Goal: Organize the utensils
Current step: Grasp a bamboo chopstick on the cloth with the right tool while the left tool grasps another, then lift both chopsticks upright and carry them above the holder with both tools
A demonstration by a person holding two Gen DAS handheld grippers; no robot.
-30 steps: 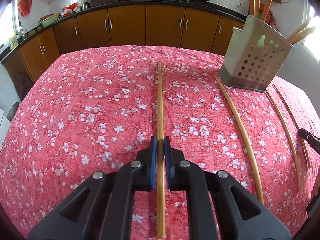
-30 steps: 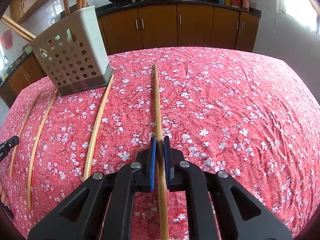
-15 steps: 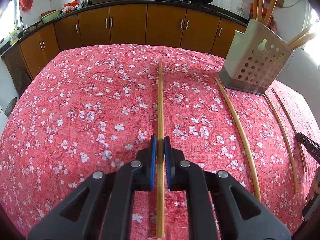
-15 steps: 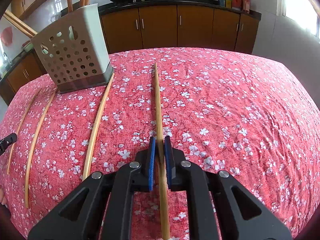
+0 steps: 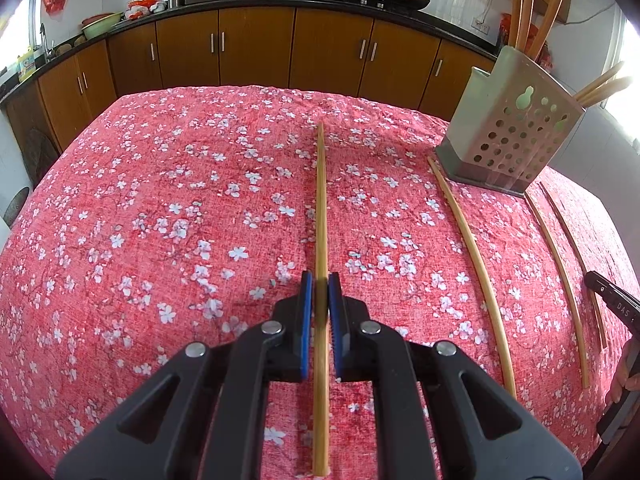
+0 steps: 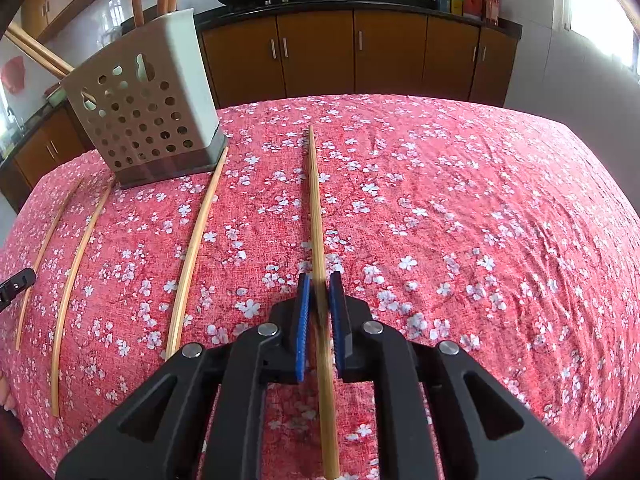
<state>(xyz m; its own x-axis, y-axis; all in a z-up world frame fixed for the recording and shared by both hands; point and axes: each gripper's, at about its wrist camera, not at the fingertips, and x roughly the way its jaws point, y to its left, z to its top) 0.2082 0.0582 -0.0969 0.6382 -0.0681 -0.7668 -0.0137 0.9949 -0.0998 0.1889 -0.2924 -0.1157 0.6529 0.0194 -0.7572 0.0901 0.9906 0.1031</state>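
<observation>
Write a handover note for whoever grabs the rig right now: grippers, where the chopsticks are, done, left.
Left gripper: shut on a chopstick, pointing forward over the floral tablecloth.
Right gripper: shut on another chopstick, same pose.
Holder: upright on the cloth between the two grippers, several chopsticks already standing in it.
Three loose chopsticks lie on the cloth in front of the holder.
Left to do: drop both held sticks in the holder, then the three loose ones.
</observation>
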